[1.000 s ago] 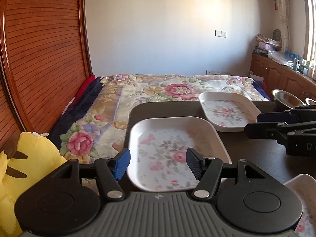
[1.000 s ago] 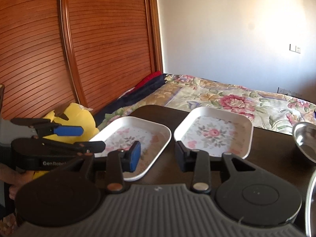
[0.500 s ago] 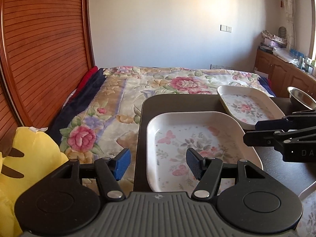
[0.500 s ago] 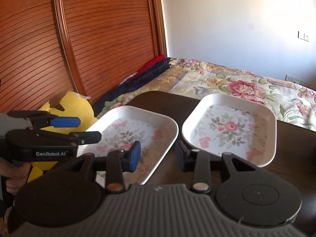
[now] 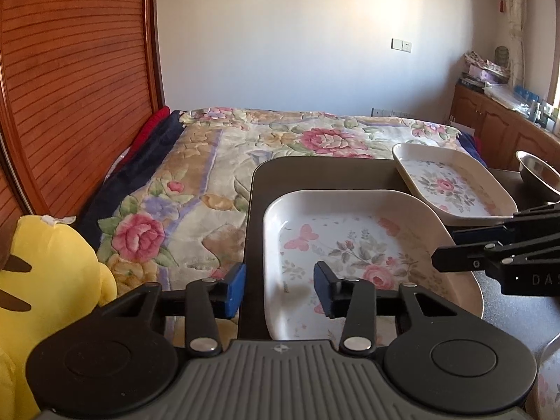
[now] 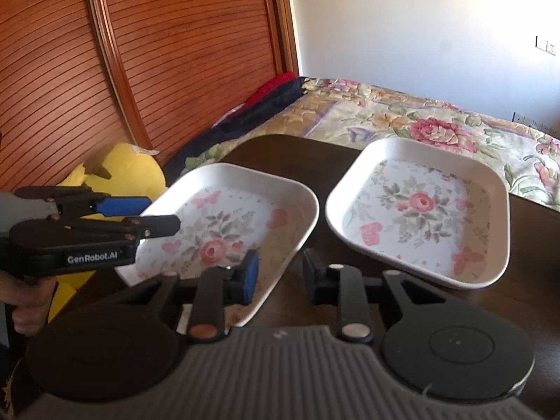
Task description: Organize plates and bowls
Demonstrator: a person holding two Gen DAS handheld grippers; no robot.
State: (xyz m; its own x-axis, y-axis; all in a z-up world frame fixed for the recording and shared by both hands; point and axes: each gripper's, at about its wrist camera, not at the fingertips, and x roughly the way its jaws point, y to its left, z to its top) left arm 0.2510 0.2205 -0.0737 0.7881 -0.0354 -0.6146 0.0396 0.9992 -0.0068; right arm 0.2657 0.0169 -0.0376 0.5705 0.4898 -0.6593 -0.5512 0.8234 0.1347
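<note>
A white square plate with a rose print (image 5: 353, 245) (image 6: 224, 224) lies at the left end of the dark table (image 5: 315, 178). My left gripper (image 5: 279, 292) straddles its left rim; the jaws are closing and the pads stand clear of the rim. My right gripper (image 6: 280, 276) straddles the plate's right rim near the front corner, its jaws also closing with no contact seen. Each gripper shows in the other's view: the right gripper (image 5: 446, 248), the left gripper (image 6: 161, 214). A second floral plate (image 5: 451, 185) (image 6: 420, 210) lies just to the right.
A steel bowl (image 5: 539, 175) sits at the table's far right. The edge of another floral plate (image 5: 549, 378) shows at bottom right. A bed with a floral quilt (image 5: 280, 140) lies beyond the table. A yellow plush toy (image 5: 49, 266) and a wooden slatted door (image 5: 70, 70) are to the left.
Both grippers have come forward and down onto the near plate, one at each side rim. The jaws of both have narrowed around those rims.
</note>
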